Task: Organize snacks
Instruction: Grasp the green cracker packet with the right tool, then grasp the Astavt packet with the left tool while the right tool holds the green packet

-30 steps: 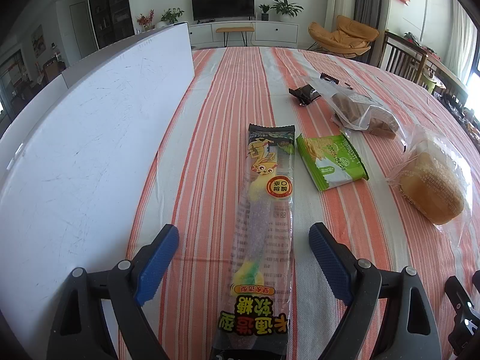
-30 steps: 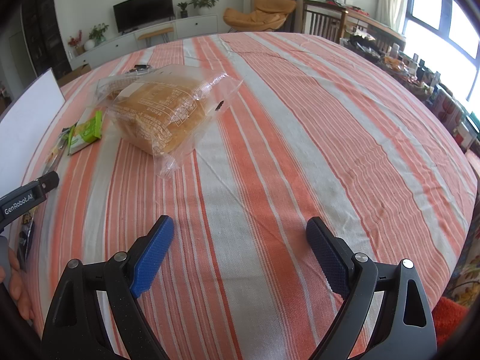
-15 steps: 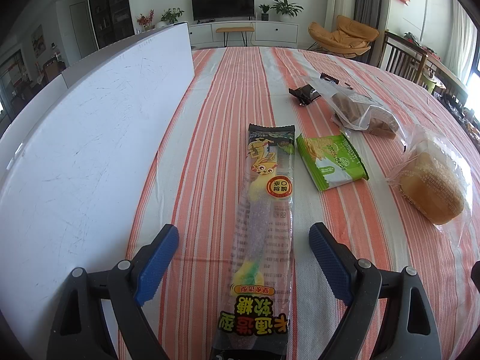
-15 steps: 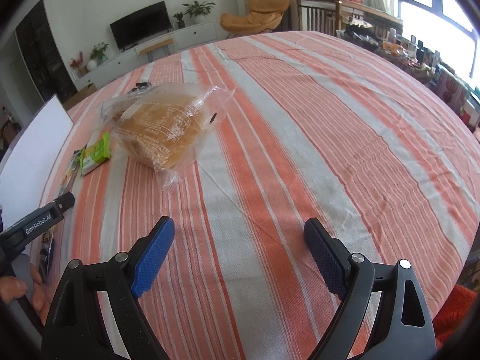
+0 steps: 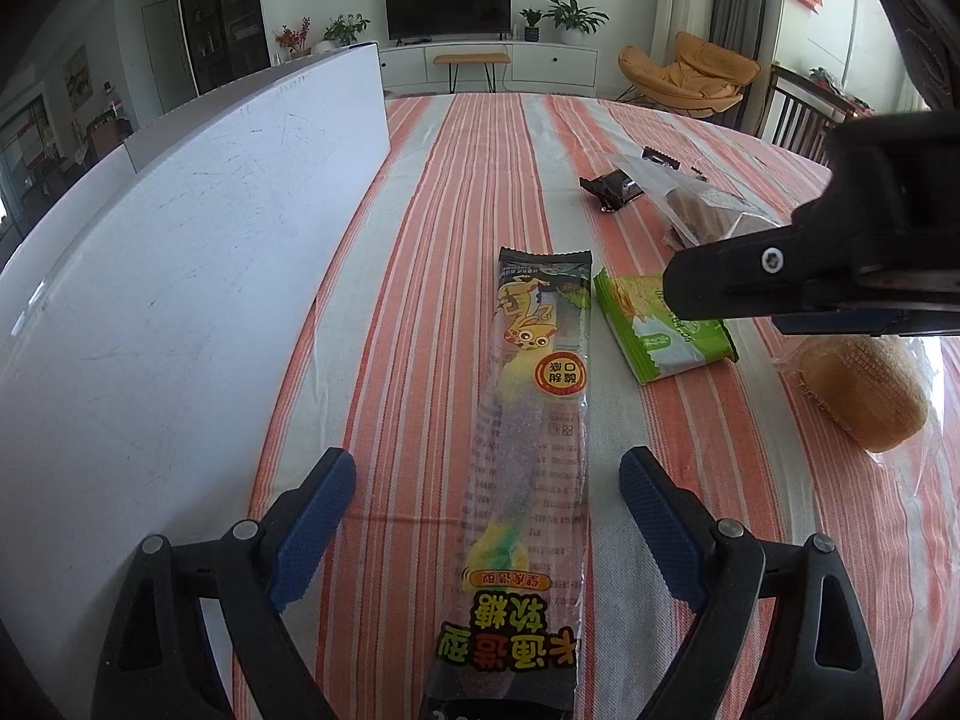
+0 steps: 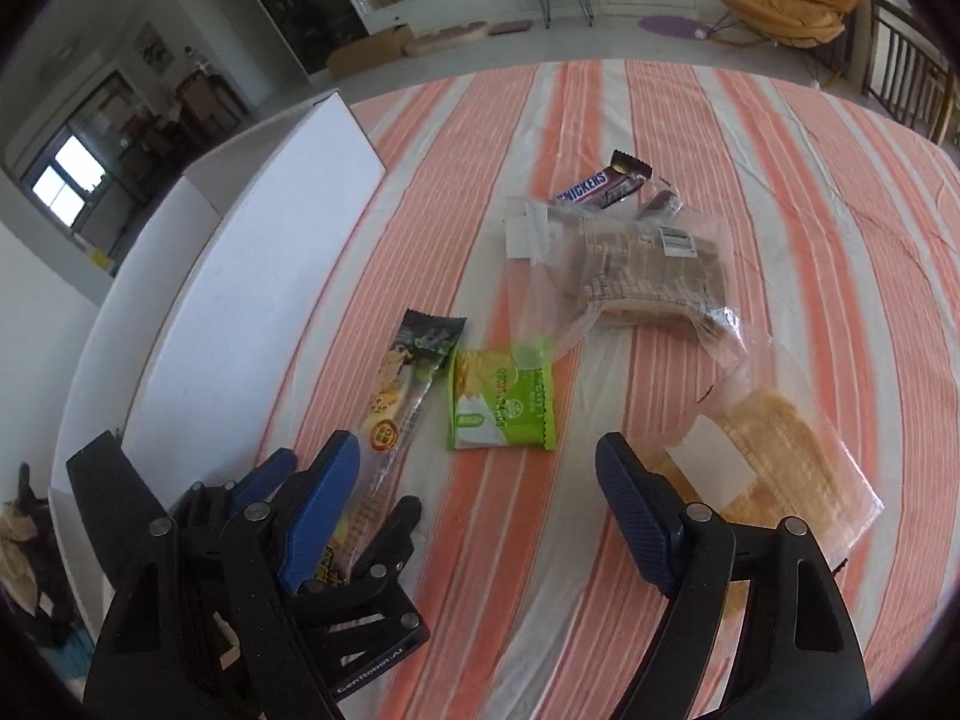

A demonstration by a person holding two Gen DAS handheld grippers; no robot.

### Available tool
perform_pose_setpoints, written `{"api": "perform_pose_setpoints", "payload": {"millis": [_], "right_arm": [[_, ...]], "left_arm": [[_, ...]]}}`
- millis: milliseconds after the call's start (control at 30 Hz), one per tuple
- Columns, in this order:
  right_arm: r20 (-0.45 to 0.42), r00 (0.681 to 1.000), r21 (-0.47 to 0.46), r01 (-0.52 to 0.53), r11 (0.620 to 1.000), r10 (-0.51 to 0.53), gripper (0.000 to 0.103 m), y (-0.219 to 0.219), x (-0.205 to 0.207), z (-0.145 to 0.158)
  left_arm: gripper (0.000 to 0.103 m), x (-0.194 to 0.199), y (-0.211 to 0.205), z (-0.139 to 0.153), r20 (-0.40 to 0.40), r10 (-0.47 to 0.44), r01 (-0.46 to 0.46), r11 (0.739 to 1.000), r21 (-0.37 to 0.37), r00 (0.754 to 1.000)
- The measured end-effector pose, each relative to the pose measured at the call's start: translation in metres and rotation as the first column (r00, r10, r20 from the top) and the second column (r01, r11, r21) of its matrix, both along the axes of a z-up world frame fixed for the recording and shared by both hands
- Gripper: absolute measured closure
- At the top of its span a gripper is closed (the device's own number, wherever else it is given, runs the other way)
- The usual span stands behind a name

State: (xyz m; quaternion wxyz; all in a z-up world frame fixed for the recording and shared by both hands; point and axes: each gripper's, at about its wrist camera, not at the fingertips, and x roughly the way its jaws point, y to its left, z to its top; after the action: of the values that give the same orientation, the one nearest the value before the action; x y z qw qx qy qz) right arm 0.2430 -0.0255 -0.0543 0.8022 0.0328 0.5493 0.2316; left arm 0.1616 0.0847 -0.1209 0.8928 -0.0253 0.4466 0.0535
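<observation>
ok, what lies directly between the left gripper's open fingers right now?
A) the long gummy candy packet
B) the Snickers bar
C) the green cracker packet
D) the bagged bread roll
A: in the left wrist view the long gummy candy packet runs lengthwise on the striped tablecloth through the gap of the left gripper, whose pads stand clear of it on both sides.
</observation>
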Motion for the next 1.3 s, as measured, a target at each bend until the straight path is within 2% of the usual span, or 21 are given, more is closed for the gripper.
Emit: {"api": "perform_pose_setpoints", "payload": {"millis": [33,67,100,233,267,300,367,400,500,633,833,967,1100,1133,1167,1200,1300], "right_arm": [[-0.025,1.0,-0.011,0.0,1.0,-0.001,0.036,0.001,0.005,-0.009],[-0.038,0.999,-0.031,-0.001,1.0,0.0,0.047,0.002,0.011,-0.015],[-0.039,0.999,-0.048,-0.009,0.999,0.007,0.049,0.005,0.015,-0.018],[-0.012,0.997,-0.093,-0.083,0.992,0.083,0.046,0.025,0.017,-0.021],[0.001,0.995,-0.109,-0.102,0.989,0.103,0.04,0.031,0.017,-0.024],[0.009,0.992,-0.144,-0.122,0.982,0.125,0.039,0.037,0.015,-0.029],[0.062,0.986,-0.223,-0.139,0.965,0.157,0.041,0.046,0.011,-0.033],[0.085,0.983,-0.244,-0.135,0.96,0.16,0.046,0.046,0.008,-0.033],[0.114,0.99,-0.243,-0.051,0.969,0.08,0.051,0.027,0.006,-0.031],[0.158,0.987,-0.241,0.067,0.968,-0.029,0.051,-0.016,-0.013,-0.033],[0.189,0.957,-0.211,0.258,0.943,-0.22,0.05,-0.092,-0.07,-0.034],[0.235,0.933,-0.161,0.315,0.935,-0.273,0.05,-0.109,-0.108,-0.036],[0.33,0.903,-0.146,0.337,0.93,-0.275,0.044,-0.104,-0.125,-0.038],[0.341,0.903,-0.167,0.332,0.928,-0.262,0.042,-0.1,-0.127,-0.038],[0.339,0.908,-0.187,0.322,0.928,-0.247,0.033,-0.096,-0.126,-0.039],[0.34,0.91,-0.196,0.316,0.928,-0.238,0.028,-0.093,-0.124,-0.04],[0.336,0.909,-0.187,0.319,0.929,-0.245,0.025,-0.097,-0.127,-0.04]], "left_arm": [[0.014,0.0,0.0,0.0,0.0,0.0,0.0,1.0,0.0,1.0],[0.014,0.0,0.0,0.0,0.0,0.0,0.0,1.0,0.0,1.0],[0.014,0.0,-0.001,-0.001,0.0,0.0,0.0,1.0,0.0,1.0],[0.013,0.0,0.0,-0.001,0.0,0.0,0.0,1.0,0.0,1.0],[0.013,0.0,-0.001,-0.001,0.0,0.0,0.0,1.0,0.0,1.0],[0.013,0.0,-0.001,-0.001,-0.001,0.0,0.0,1.0,0.0,1.0],[0.013,-0.001,0.0,-0.001,0.0,0.0,0.0,1.0,0.0,1.0],[0.013,-0.001,-0.001,-0.001,0.0,0.0,0.0,1.0,0.0,1.0],[0.013,-0.003,-0.001,0.0,-0.001,-0.001,0.001,1.0,0.0,1.0],[0.013,-0.002,-0.002,0.0,0.0,-0.001,0.001,1.0,0.0,1.0],[0.013,-0.002,-0.002,0.0,-0.001,-0.001,0.001,1.0,0.0,1.0],[0.013,-0.002,-0.002,0.0,-0.001,0.0,0.0,1.0,0.003,1.0],[0.013,-0.002,-0.002,0.0,-0.001,-0.001,0.001,1.0,0.003,1.0],[0.013,-0.002,-0.002,0.0,-0.001,-0.001,0.001,1.0,0.003,1.0],[0.013,-0.002,-0.002,0.0,-0.001,-0.001,0.001,1.0,0.002,1.0],[0.013,-0.002,-0.002,0.0,-0.001,-0.001,0.001,1.0,0.003,1.0],[0.013,-0.002,-0.002,0.001,-0.001,-0.001,0.001,1.0,0.003,1.0]]}}
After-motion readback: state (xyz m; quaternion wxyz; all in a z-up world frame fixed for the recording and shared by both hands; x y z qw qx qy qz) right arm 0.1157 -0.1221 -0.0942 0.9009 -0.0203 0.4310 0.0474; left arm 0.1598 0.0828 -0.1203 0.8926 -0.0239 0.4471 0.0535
